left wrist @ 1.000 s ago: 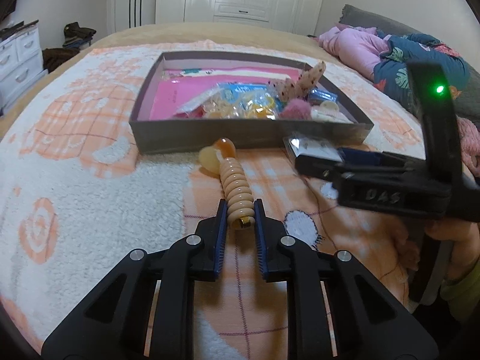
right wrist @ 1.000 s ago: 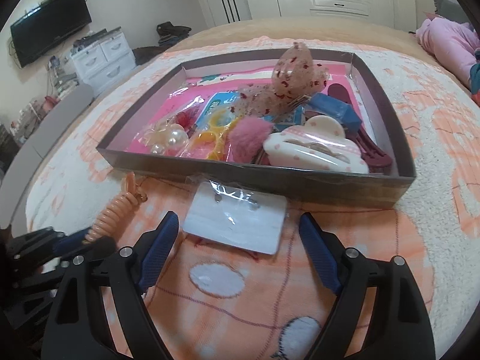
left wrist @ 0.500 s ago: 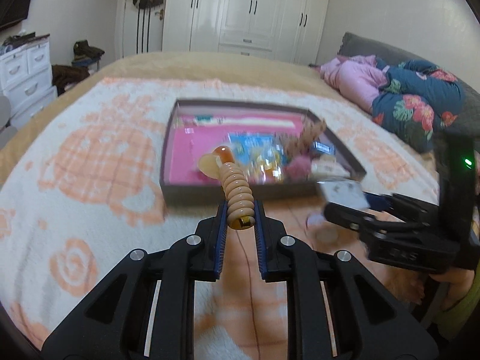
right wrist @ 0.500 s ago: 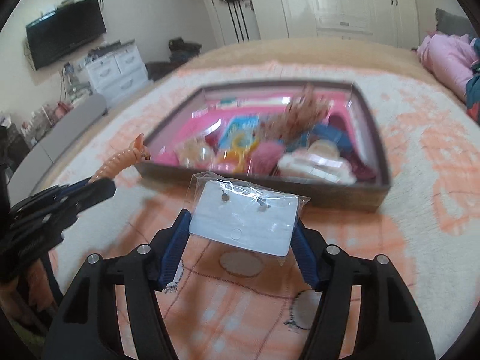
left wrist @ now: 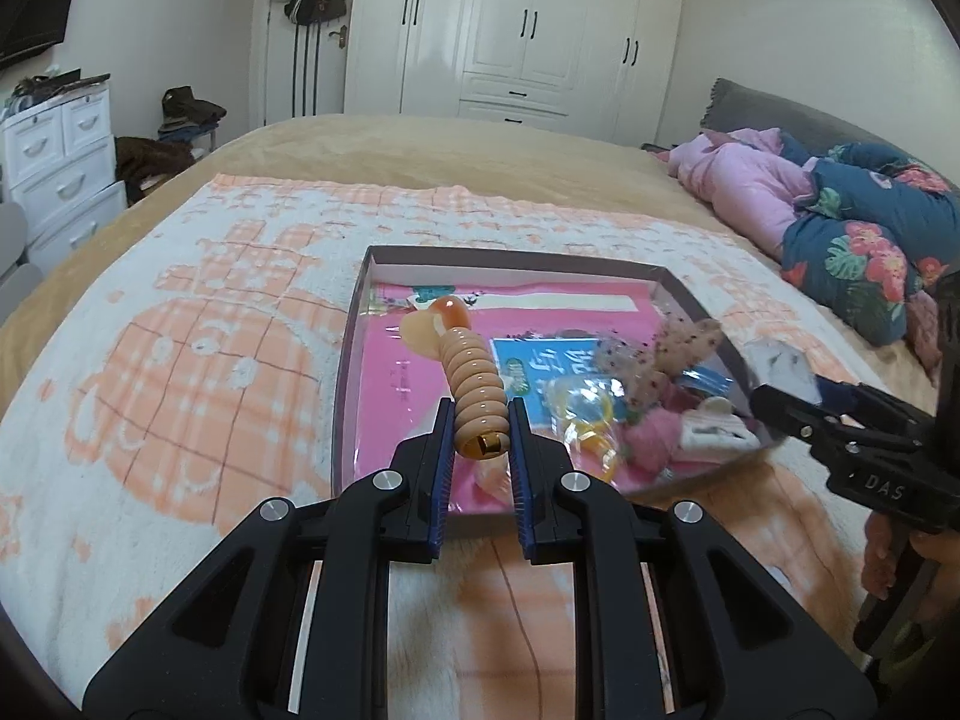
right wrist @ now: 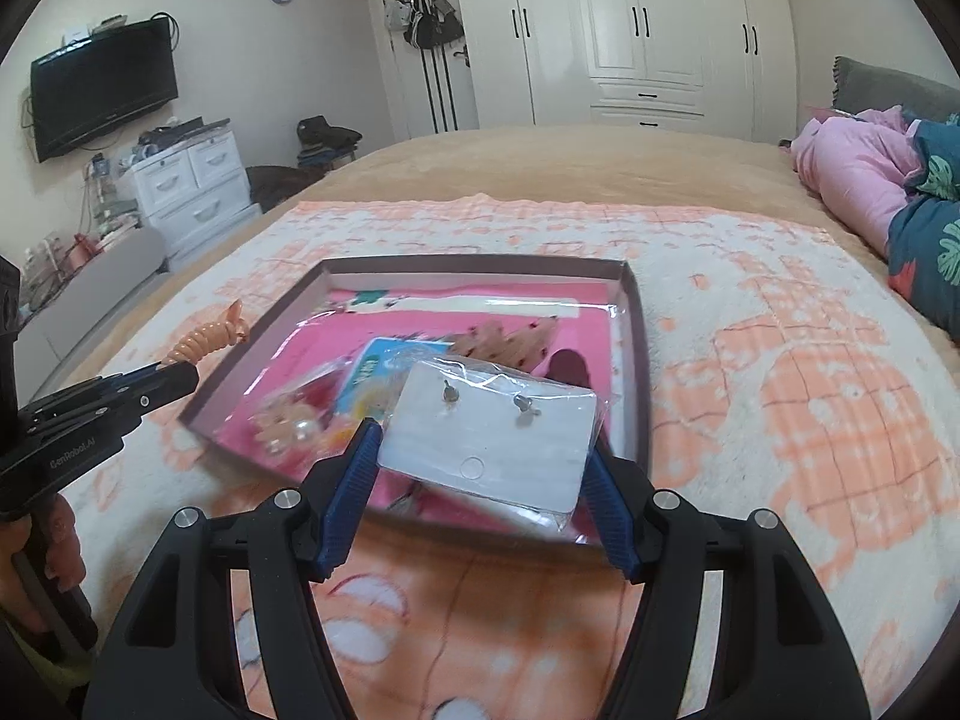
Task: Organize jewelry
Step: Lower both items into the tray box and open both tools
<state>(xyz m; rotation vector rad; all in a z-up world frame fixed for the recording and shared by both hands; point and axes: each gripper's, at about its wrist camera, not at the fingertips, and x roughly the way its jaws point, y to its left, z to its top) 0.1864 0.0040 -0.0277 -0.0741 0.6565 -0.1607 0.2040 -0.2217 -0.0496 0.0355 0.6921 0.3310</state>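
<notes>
Left hand-held gripper (left wrist: 480, 438) clamps the peach spiral hair tie (left wrist: 471, 387); right hand-held gripper (right wrist: 483, 480) grips the bagged earring card (right wrist: 492, 429). Both held above the tray (right wrist: 637, 360) on the bed (right wrist: 540, 162).

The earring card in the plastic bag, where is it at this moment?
The earring card is held in the right gripper, raised over the near edge of the box; the left wrist view shows it at the right.

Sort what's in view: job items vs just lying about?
Job: peach spiral hair clip in left claw; bagged earring card in right claw; tray.
Lying about: pink clothes, TV, white drawers, hanging bags.
</notes>
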